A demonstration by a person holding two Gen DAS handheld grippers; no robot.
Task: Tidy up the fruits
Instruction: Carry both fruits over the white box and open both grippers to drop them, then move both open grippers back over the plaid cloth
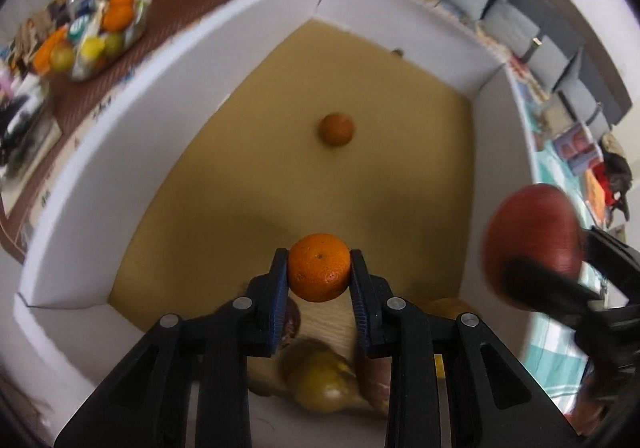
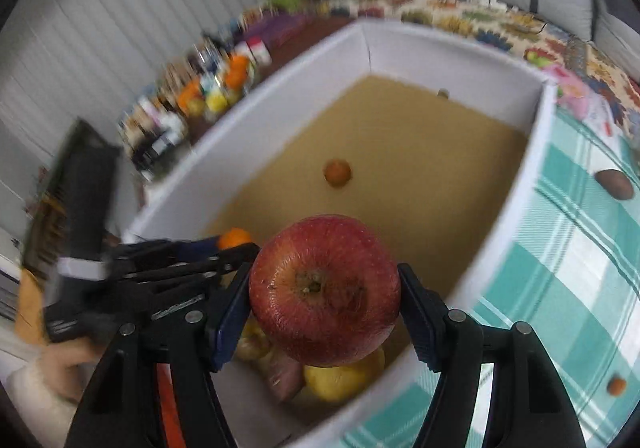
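Observation:
My left gripper (image 1: 319, 268) is shut on a small orange (image 1: 319, 266) and holds it above the near end of a white box (image 1: 120, 136) with a tan floor. My right gripper (image 2: 324, 292) is shut on a red apple (image 2: 325, 290) above the box's near right part; the apple also shows in the left wrist view (image 1: 532, 244). A lone orange (image 1: 336, 129) lies mid-floor in the box, also seen in the right wrist view (image 2: 337, 172). Several fruits, a yellow one (image 2: 340, 378) among them, are piled at the box's near end below both grippers.
A tray of oranges and lemons (image 1: 100, 32) stands on a brown mat left of the box. On the teal checked cloth (image 2: 568, 288) right of the box lie a brown fruit (image 2: 615, 184) and a small orange item (image 2: 616, 386). Grey cushions (image 1: 520, 0) line the back.

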